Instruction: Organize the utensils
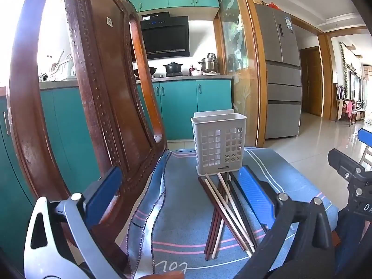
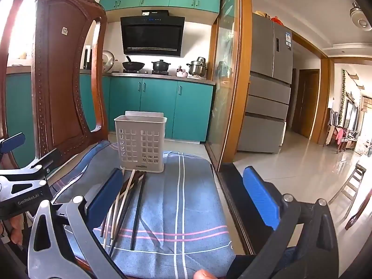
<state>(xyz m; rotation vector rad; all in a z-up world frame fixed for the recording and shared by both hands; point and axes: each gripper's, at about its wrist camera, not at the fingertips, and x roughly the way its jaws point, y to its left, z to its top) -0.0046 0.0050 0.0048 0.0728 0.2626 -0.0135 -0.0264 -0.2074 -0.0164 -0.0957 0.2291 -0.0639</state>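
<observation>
On the chair [image 1: 97,107] seat, over a blue striped cloth [image 1: 181,220], we see nothing sorted yet — the white slotted holder [image 1: 218,141] stands upright and, as far as its slots show, empty. One holder, then. Just before it lie the chopsticks [image 1: 223,214] in a loose crossed heap, tips nearly touching its base; we count about seven, dark and pale mixed, though overlap makes that unsure. All remain to be lifted in. Our left claw [image 1: 179,193] and right claw [image 2: 183,193] both gape wide — released, grasping nothing.
</observation>
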